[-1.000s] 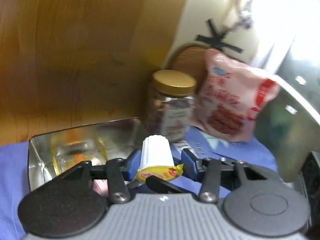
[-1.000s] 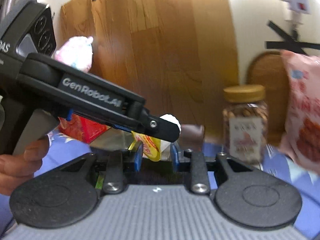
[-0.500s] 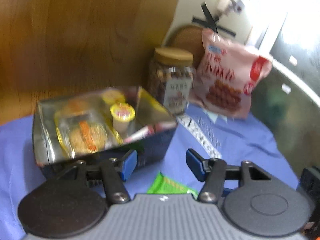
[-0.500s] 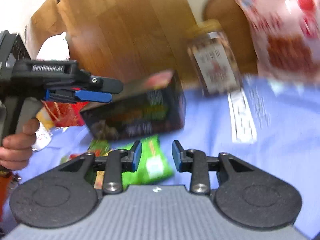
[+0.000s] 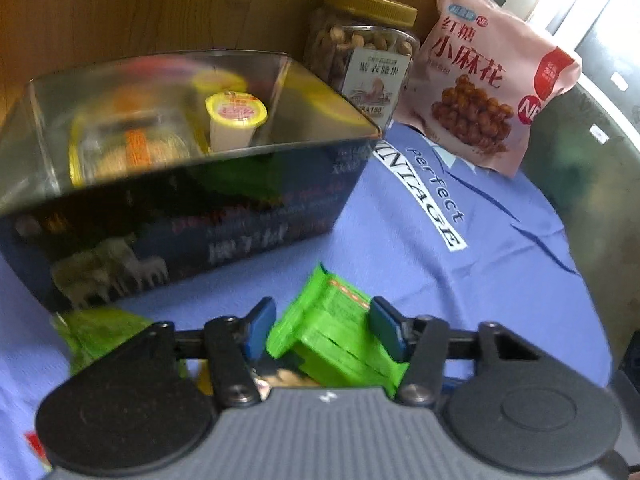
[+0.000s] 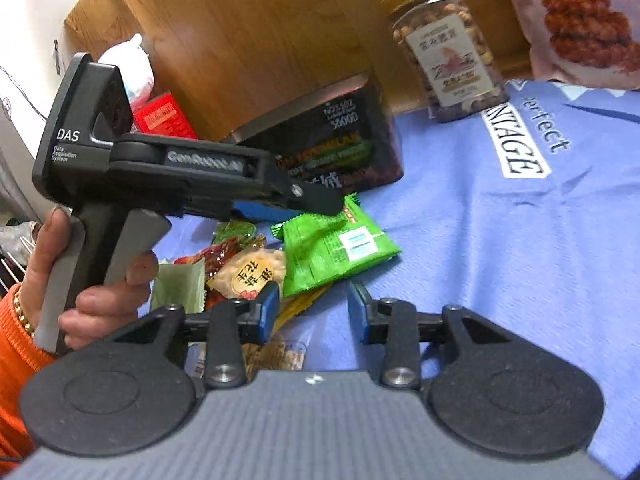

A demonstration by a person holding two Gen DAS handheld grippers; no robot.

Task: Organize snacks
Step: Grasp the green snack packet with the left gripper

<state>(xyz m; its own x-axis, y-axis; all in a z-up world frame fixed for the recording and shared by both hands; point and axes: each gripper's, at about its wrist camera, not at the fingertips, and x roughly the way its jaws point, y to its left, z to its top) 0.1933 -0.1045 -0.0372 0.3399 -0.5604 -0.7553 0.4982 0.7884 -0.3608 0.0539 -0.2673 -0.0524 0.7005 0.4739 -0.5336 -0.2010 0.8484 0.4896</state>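
Note:
A green snack packet (image 5: 328,332) lies on the blue cloth (image 5: 460,280) in front of the dark tin box (image 5: 192,208). My left gripper (image 5: 324,326) straddles it, its jaws closing, with a small gap still showing at the left pad. In the right wrist view its fingers (image 6: 312,196) sit just over the packet (image 6: 336,248). A yellow-lidded jelly cup (image 5: 236,120) stands inside the tin beside a round cookie pack (image 5: 132,148). My right gripper (image 6: 314,312) hovers low over the cloth, jaws opening, nothing between them.
A nut jar (image 5: 360,48) and a pink snack bag (image 5: 488,80) stand behind the tin against the wooden wall. Loose snacks lie left of the right gripper: a round biscuit pack (image 6: 250,276), a red wrapper (image 6: 220,256), a pale green packet (image 6: 180,284).
The left gripper let go of the jelly cup, which now stands in the tin, and came down around the green packet. The right gripper rolled and dropped toward the snack pile.

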